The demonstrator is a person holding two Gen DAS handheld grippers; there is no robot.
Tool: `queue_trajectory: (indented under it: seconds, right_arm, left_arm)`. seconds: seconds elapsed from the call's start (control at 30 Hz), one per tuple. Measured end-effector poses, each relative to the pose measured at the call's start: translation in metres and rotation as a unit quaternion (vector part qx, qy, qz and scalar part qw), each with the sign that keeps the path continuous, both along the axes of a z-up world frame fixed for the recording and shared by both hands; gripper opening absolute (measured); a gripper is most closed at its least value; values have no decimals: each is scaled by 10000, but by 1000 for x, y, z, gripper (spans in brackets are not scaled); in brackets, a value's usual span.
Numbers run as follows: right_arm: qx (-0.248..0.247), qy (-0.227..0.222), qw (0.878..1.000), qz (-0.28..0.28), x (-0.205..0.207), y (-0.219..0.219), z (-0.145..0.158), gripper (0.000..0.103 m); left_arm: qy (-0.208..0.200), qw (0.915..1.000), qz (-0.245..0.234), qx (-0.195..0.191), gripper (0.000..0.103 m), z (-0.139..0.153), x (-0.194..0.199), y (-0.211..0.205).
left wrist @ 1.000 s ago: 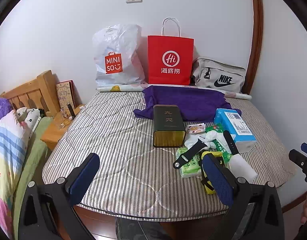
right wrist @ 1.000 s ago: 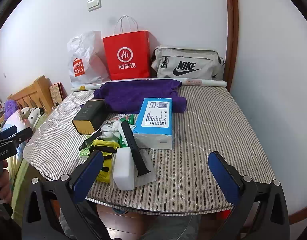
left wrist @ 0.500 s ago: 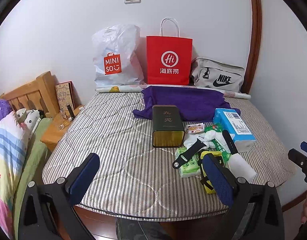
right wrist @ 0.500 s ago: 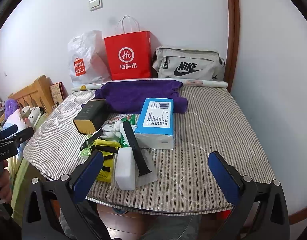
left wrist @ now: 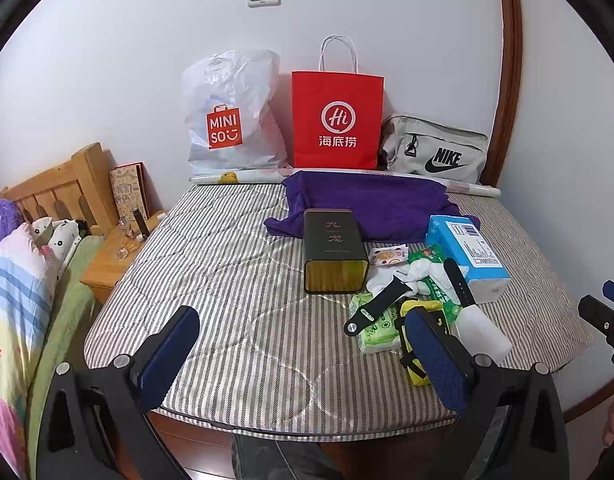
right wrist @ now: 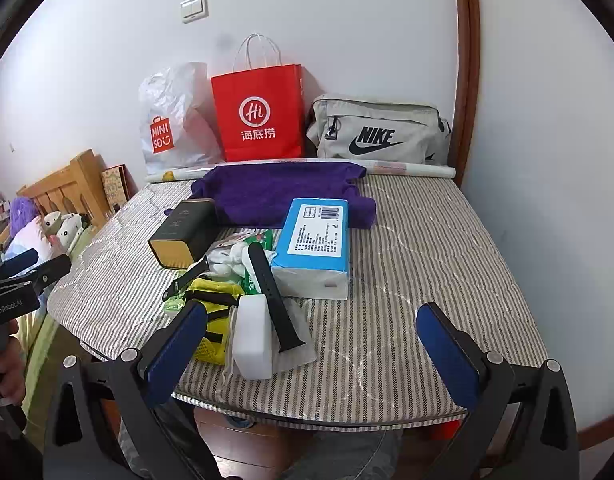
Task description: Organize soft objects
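A purple towel (left wrist: 371, 204) lies spread at the back of the striped mattress (left wrist: 227, 280); it also shows in the right wrist view (right wrist: 275, 192). In front of it lies a pile: a blue tissue pack (right wrist: 315, 236), a white sponge block (right wrist: 253, 336), a yellow mesh item (right wrist: 211, 320), green wet-wipe packs (left wrist: 377, 324), black watch straps (right wrist: 273, 300) and a dark tin box (left wrist: 333, 250). My left gripper (left wrist: 303, 360) is open and empty above the near mattress edge. My right gripper (right wrist: 313, 356) is open and empty, its left finger near the yellow item.
A white MINISO bag (left wrist: 231, 116), a red paper bag (left wrist: 337, 120) and a grey Nike bag (left wrist: 435, 148) stand against the back wall. A wooden nightstand (left wrist: 111, 264) and a bed with plush toys (left wrist: 11, 280) are at left. A wall is close on the right.
Both grippers have shifted very slightly; the scene has barely moved in view. Nothing was taken hold of or moved on the mattress.
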State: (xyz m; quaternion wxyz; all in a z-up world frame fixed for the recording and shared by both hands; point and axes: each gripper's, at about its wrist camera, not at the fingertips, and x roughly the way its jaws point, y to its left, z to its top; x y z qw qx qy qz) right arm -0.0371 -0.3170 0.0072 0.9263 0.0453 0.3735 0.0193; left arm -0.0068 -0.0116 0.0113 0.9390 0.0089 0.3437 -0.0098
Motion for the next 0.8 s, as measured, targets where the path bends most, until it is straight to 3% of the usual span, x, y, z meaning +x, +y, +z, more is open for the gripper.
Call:
queue_trajectory:
  seconds: [0.8]
  right_arm:
    - [-15,-62,10000,20,-4,1,2,103]
  left_arm:
    - [-42,10000,-41,26,103,0,-5,1]
